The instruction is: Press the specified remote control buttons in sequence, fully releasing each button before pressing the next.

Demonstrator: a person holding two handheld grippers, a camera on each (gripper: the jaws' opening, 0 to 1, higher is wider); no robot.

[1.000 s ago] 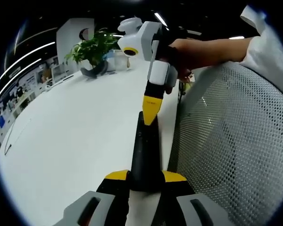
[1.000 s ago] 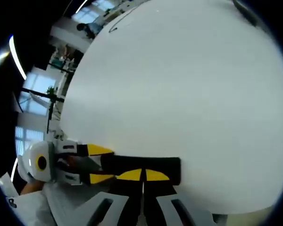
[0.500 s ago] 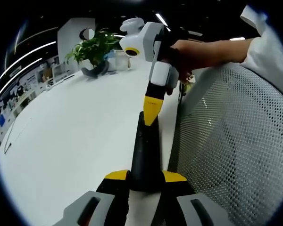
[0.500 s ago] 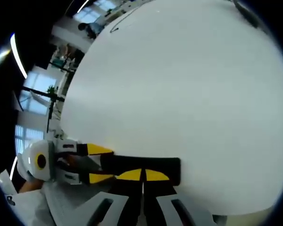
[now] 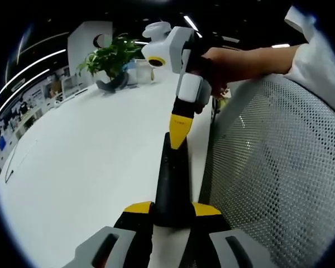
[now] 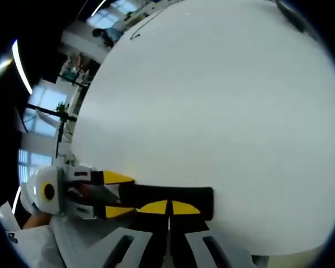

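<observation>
Plant (image 5: pixel 113 56) in its pot (image 5: pixel 113 82) stood at the worktop's (image 5: pixel 89 156) far end; what else the pot held couldn't be told. Nearer the edge, the left gripper (image 5: pixel 172 211) had its fingers clamped on the near end of the black remote (image 5: pixel 172 178), held over the worktop. R gripper (image 5: pixel 178 127), fingers pinched together w/ nothing between, had its tip on the remote's far end, prob mid-press. Next: lift fully clear before the next button. Right of that, mesh chair (image 5: pixel 273 167).

In right gripper view: left gripper (image 6: pixel 113 194), remote (image 6: pixel 167 196), R gripper (image 6: pixel 167 207).

one black remote (image 5: pixel 171 184), two grippers (image 5: pixel 171 215) (image 6: pixel 168 207), one potted plant (image 5: pixel 110 60), one table (image 5: pixel 89 151)
</observation>
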